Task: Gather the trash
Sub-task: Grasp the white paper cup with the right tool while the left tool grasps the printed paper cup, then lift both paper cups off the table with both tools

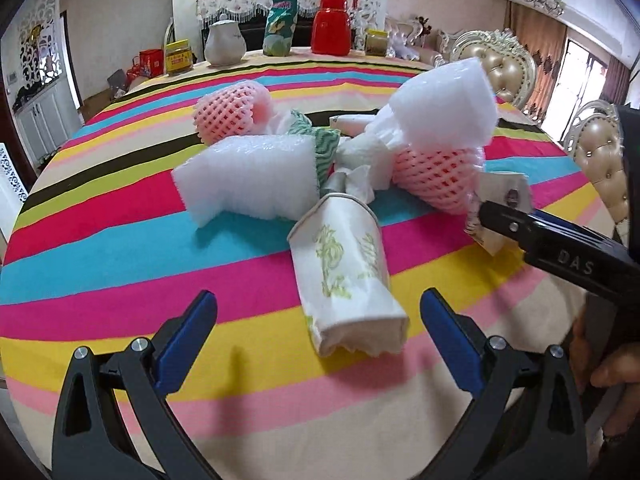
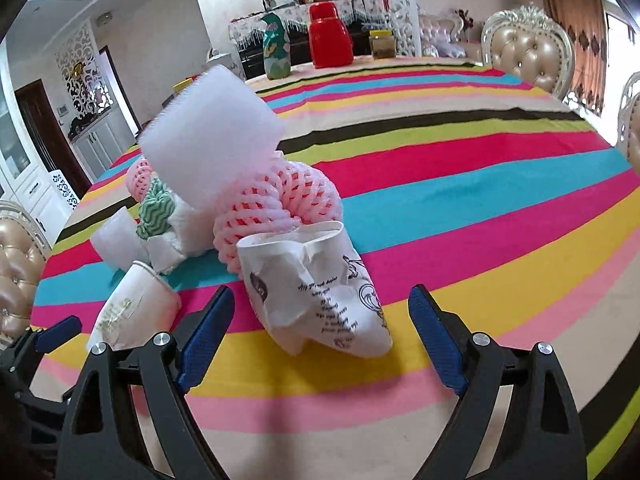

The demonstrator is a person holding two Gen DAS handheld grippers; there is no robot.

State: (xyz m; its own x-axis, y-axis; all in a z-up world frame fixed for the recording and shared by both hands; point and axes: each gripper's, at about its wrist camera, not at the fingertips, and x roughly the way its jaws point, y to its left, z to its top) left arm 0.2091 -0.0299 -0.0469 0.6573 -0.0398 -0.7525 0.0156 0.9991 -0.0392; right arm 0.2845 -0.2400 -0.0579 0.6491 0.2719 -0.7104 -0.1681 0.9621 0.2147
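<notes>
The striped tablecloth covers the whole work surface; jars and a red container stand at its far edge, well apart from the work. The trash forms one loose pile near the middle of the cloth: two white foam blocks, two pink foam nets, crumpled tissue and a green-and-white wavy rag, all touching or overlapping.

Two crushed paper cups lie at the near side of the pile, one before each tool.

The green-print cup lies on its side directly ahead of the left gripper. Its long axis runs roughly away from the gripper, the flattened base nearest, the open rim toward the pile. The base end sits between the two blue pads, which stand wide apart and touch nothing. A closing stroke would therefore squeeze across the cup's short axis.

The black-print cup lies just ahead of the right gripper, resting against a pink net behind it. Its axis is tilted, rim up and away. The right jaws are likewise spread and empty, the cup centred between them.

Judgement: each cup is nearest its own gripper, so a short forward advance before closing should suffice. The left cup appears further inside its jaws.
</notes>
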